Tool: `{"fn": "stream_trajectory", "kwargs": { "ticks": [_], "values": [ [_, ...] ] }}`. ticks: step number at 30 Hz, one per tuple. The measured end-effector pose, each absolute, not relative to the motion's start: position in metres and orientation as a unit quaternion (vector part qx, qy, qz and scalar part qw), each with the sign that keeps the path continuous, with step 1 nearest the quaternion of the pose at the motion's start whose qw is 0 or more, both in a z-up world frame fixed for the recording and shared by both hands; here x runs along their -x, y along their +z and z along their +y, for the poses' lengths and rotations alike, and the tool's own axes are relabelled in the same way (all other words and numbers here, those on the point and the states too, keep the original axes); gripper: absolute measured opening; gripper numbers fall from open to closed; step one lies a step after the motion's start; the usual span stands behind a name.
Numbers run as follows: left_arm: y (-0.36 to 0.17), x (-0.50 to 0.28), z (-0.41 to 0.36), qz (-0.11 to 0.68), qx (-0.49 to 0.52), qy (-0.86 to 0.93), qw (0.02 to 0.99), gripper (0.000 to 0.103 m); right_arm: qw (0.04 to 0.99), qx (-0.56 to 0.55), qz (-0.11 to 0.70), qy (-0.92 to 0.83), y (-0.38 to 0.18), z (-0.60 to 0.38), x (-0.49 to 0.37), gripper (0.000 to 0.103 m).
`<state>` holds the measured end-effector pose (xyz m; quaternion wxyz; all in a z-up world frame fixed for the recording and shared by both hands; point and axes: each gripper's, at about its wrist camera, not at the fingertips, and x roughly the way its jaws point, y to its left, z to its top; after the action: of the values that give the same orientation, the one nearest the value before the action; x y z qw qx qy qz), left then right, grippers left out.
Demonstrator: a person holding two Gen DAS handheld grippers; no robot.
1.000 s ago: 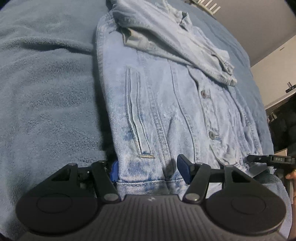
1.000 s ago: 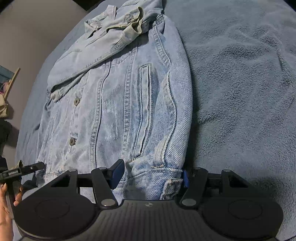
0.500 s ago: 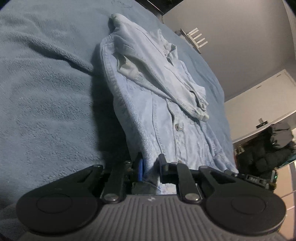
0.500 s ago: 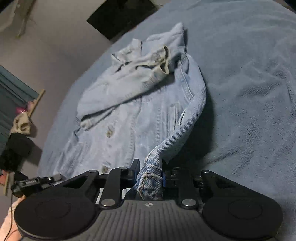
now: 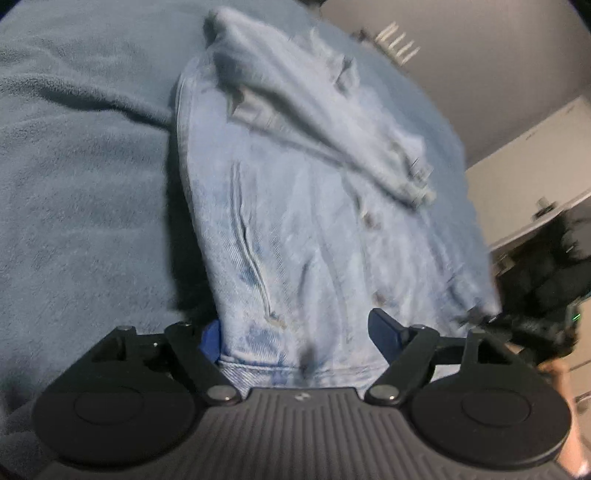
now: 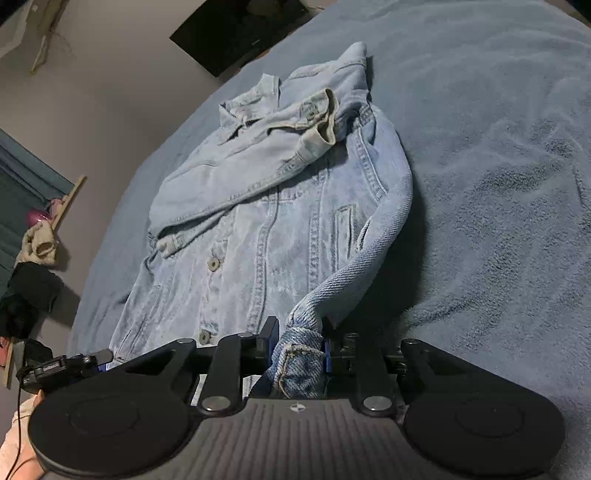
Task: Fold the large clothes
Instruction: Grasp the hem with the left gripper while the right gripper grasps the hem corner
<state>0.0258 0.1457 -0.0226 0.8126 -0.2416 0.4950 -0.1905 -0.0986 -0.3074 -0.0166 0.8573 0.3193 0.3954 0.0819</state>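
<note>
Soft blue fleece bedding (image 6: 498,184) covers the bed, with broad bare stretches on both sides of the garment; the bed's left edge runs just beyond the jacket's far side, against a grey wall (image 6: 110,92). Nearest, the right gripper (image 6: 298,341) has its fingers pressed on the bunched hem corner of the light-blue washed denim jacket (image 6: 266,229), lifting that corner so the side seam rises in a taut ridge above the bedding. The left gripper (image 5: 295,332) has its fingers spread wide, the hem lying between them; the view is blurred, so contact with the cloth cannot be told. No writing can be read. The jacket lies front up along the bed, buttons showing, both sleeves folded across the chest, collar at the far end. Beyond the bed's edge are a dark flat panel (image 6: 240,29) on the wall and a black padded coat (image 5: 546,273).
</note>
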Motion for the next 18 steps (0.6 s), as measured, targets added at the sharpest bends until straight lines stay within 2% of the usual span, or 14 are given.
{"fn": "stream_trajectory", "kwargs": {
  "ticks": [3,6,8,9,12,13,16,18],
  "values": [
    [-0.029,-0.028,0.139,0.517,0.223,-0.180,0.807,0.077,0.854,-0.309,0.412,0.073,-0.021,-0.305,0.097,0.030],
    [-0.030,-0.027,0.139,0.521,0.225,-0.178,0.804,0.077,0.851,-0.298,0.428,0.068,-0.025,-0.301,0.096,0.040],
    [-0.032,-0.027,0.138,0.527,0.221,-0.177,0.801,0.077,0.846,-0.289,0.443,0.070,-0.028,-0.298,0.094,0.053],
    [-0.032,-0.027,0.137,0.529,0.216,-0.177,0.801,0.077,0.844,-0.283,0.451,0.071,-0.031,-0.295,0.092,0.056],
    [-0.029,-0.026,0.130,0.528,0.191,-0.177,0.808,0.075,0.841,-0.261,0.469,0.072,-0.036,-0.287,0.089,0.058],
    [-0.027,-0.025,0.128,0.525,0.181,-0.173,0.813,0.070,0.843,-0.254,0.469,0.070,-0.036,-0.284,0.089,0.055],
    [-0.023,-0.023,0.133,0.516,0.178,-0.150,0.824,0.031,0.854,-0.245,0.453,0.074,-0.030,-0.282,0.091,0.031],
    [-0.023,-0.022,0.147,0.505,0.223,-0.150,0.820,0.023,0.858,-0.247,0.443,0.083,-0.026,-0.283,0.093,0.028]
  ]
}}
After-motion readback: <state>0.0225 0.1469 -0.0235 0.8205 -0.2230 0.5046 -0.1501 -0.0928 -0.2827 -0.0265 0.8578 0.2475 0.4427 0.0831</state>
